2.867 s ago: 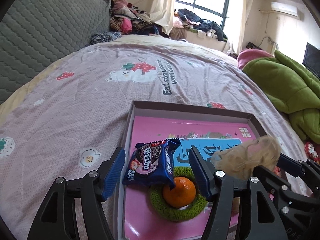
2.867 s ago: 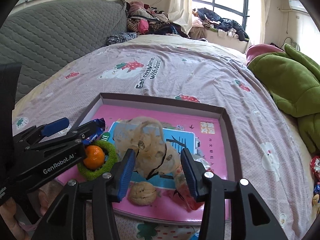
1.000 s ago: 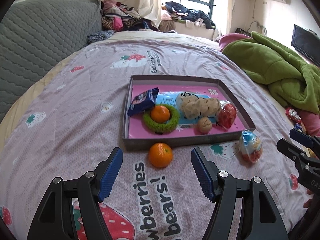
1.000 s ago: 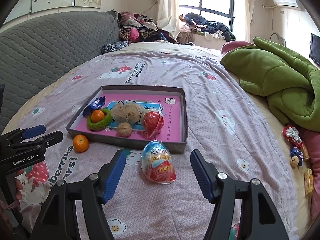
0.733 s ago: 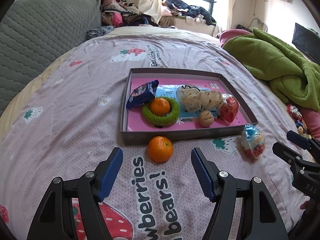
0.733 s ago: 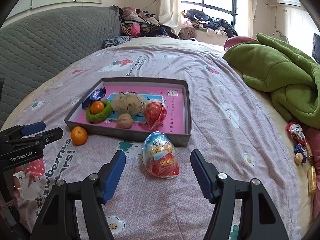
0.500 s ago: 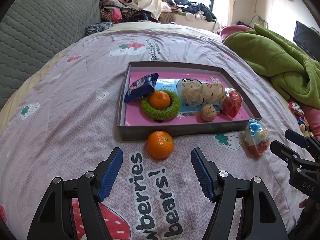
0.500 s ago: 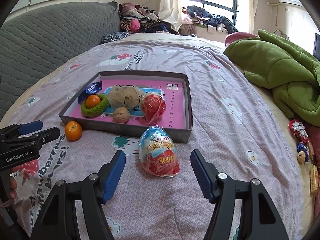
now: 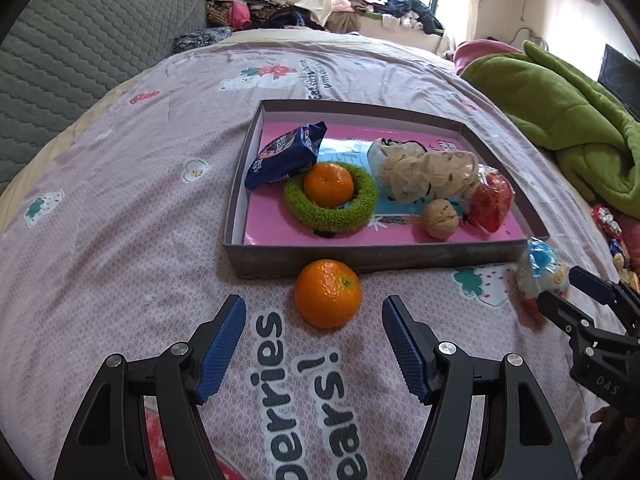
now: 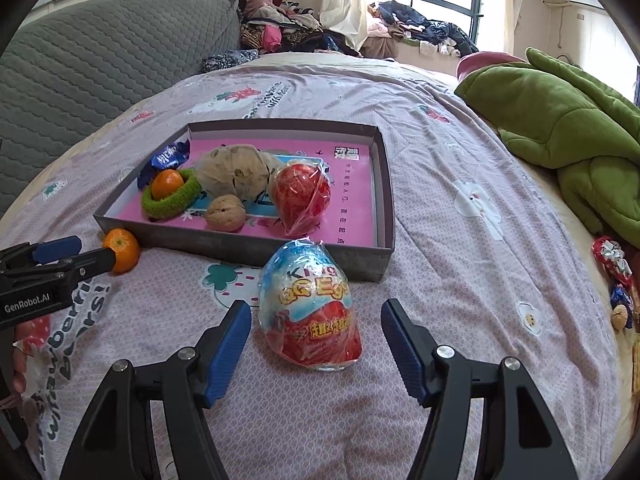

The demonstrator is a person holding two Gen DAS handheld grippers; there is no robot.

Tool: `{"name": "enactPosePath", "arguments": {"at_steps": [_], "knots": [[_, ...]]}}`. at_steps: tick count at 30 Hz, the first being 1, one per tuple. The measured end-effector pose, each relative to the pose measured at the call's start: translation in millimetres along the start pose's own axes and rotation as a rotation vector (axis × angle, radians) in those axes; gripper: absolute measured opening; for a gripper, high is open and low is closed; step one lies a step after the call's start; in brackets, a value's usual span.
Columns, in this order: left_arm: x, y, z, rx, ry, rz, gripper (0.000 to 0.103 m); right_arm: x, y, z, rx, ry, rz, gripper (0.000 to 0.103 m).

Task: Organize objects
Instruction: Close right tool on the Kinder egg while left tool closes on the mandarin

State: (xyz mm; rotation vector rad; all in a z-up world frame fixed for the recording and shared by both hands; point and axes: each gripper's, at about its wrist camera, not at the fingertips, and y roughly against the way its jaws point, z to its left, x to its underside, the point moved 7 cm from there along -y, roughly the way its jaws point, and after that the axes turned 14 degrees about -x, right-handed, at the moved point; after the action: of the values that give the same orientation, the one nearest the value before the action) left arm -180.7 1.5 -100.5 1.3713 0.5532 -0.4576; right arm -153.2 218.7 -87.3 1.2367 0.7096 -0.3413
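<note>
The bed (image 9: 120, 208), under a pink strawberry-print sheet, carries everything. On it sits a shallow grey tray (image 9: 372, 258) with a pink floor, at 12 o'clock from both cameras. Inside the tray lie a beige mesh bag (image 9: 424, 174), a green ring (image 9: 332, 216) cupping one orange, a blue snack packet (image 9: 284, 156), a red wrapped ball (image 9: 490, 202) and a walnut (image 9: 440, 218).

Two things lie outside the tray, on the sheet, close against its near wall: a wrapped toy egg (image 10: 310, 308) and a loose orange (image 9: 328, 294).

The left tongs (image 9: 310, 344) are spread wide, with the loose orange at 12 o'clock just ahead of their tips, not yet between them. The right tongs (image 10: 316, 342) are likewise spread, with the egg's lower end reaching in between their tips, untouched.

The soft mattress seems the main hazard: pressing down on it would likely tilt the sheet, and the orange could roll away from the tips or jam against the tray wall. The egg's glossy film looks slippery, so a pinch near its narrow end may squirt it out. Lifting either too low could clip the tray rim and shift the contents.
</note>
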Motion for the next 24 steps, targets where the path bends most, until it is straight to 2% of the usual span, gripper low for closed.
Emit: {"name": "enactPosePath", "arguments": {"at_steps": [5,12,14,16,20,22,24], "knots": [[-2,-12,-2,-0.04,-0.005,0.001,0.072,-1,-9,-3,0.007,-0.001,-0.012,0.067],[-1,-28,-6,-0.037,0.013,0.022,0.072,-1,-21,-7,-0.009,-0.016,-0.016,0.067],[-1,-31,-6,-0.037,0.018,0.022,0.072,0,-23,-7,-0.01,-0.014,-0.013,0.063],[0,-35,-7,-0.036,0.017,0.028,0.067,1,-25,-7,-0.013,-0.015,-0.016,0.054],[1,-33,-11,-0.017,0.011,0.021,0.056,0,-23,-6,-0.024,-0.016,-0.025,0.054],[1,-31,-15,-0.007,0.004,0.014,0.042,0,-20,-5,-0.028,-0.014,-0.033,0.054],[1,-28,-18,-0.02,-0.01,0.003,0.041,-1,-17,-4,-0.038,-0.012,-0.041,0.054]]}}
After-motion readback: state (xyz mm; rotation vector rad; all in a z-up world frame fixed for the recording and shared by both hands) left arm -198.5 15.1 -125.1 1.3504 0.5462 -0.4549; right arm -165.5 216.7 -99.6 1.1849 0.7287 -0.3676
